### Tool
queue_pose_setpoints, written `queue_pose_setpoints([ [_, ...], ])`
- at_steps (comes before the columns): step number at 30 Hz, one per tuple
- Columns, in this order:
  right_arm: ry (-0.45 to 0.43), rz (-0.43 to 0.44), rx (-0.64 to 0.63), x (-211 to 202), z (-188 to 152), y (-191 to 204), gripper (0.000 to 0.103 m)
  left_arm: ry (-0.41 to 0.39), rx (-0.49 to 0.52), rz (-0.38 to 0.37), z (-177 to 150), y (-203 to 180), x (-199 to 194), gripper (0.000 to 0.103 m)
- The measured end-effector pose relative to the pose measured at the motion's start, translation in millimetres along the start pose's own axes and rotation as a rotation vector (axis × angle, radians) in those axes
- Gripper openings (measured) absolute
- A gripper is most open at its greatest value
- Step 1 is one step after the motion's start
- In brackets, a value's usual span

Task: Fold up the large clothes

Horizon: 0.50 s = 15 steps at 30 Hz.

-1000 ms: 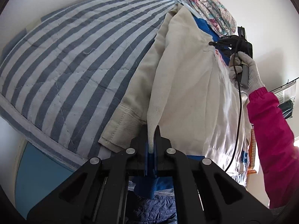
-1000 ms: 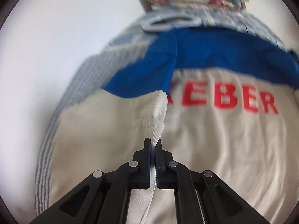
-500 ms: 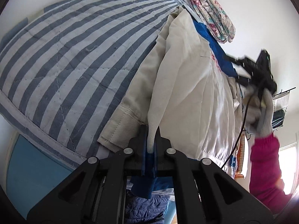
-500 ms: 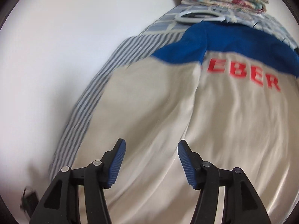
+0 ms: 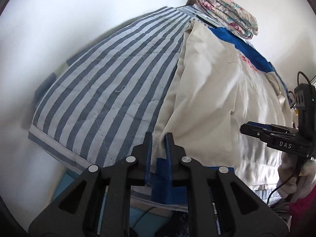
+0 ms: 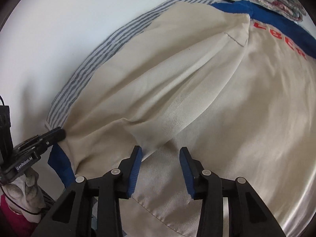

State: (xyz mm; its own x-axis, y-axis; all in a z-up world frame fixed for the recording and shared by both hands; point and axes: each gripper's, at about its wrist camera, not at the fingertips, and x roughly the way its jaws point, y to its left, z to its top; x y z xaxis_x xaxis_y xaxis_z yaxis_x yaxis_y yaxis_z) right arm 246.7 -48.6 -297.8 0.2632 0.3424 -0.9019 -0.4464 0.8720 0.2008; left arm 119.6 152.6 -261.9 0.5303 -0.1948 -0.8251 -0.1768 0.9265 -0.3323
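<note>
A cream jacket with a blue yoke and red letters lies spread on a striped quilt. My left gripper is at the jacket's near left hem. Its jaws are opening, a narrow gap shows, and the cream fold and blue cuff still lie between them. The right wrist view shows this gripper at the cloth's left edge. My right gripper hovers over the jacket's lower part. Its jaws are closing but stand apart with nothing pressed between the pads. It appears at the right of the left wrist view.
A folded floral blanket lies at the far end of the bed, just beyond the jacket's collar. A white wall runs along the quilt's left side. A gloved hand and pink sleeve hold the right gripper.
My right gripper let go of the sleeve cuff, opened, and swept back toward the jacket's near hem. My left gripper's jaws parted slightly around the hem fold.
</note>
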Motion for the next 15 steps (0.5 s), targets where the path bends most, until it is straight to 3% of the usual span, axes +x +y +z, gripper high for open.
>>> queue_pose_setpoints([
  [3, -0.095, 0.034, 0.01, -30, -8, 8, 0.042, -0.013, -0.055, -0.02, 1, 17, -5, 0.019],
  [7, -0.074, 0.086, -0.048, -38, -28, 32, 0.042, 0.011, -0.156, -0.109, 4, 38, -9, 0.021],
  [10, -0.052, 0.114, -0.039, -32, -37, 31, 0.044, 0.005, -0.161, -0.14, 9, 38, -12, 0.034],
  [13, -0.087, 0.127, -0.03, -29, -37, 38, 0.044, 0.001, -0.12, -0.13, 13, 30, -9, 0.035],
  [15, -0.113, 0.11, -0.065, -23, -35, 49, 0.043, 0.005, -0.137, -0.129, 14, 31, -4, 0.043],
])
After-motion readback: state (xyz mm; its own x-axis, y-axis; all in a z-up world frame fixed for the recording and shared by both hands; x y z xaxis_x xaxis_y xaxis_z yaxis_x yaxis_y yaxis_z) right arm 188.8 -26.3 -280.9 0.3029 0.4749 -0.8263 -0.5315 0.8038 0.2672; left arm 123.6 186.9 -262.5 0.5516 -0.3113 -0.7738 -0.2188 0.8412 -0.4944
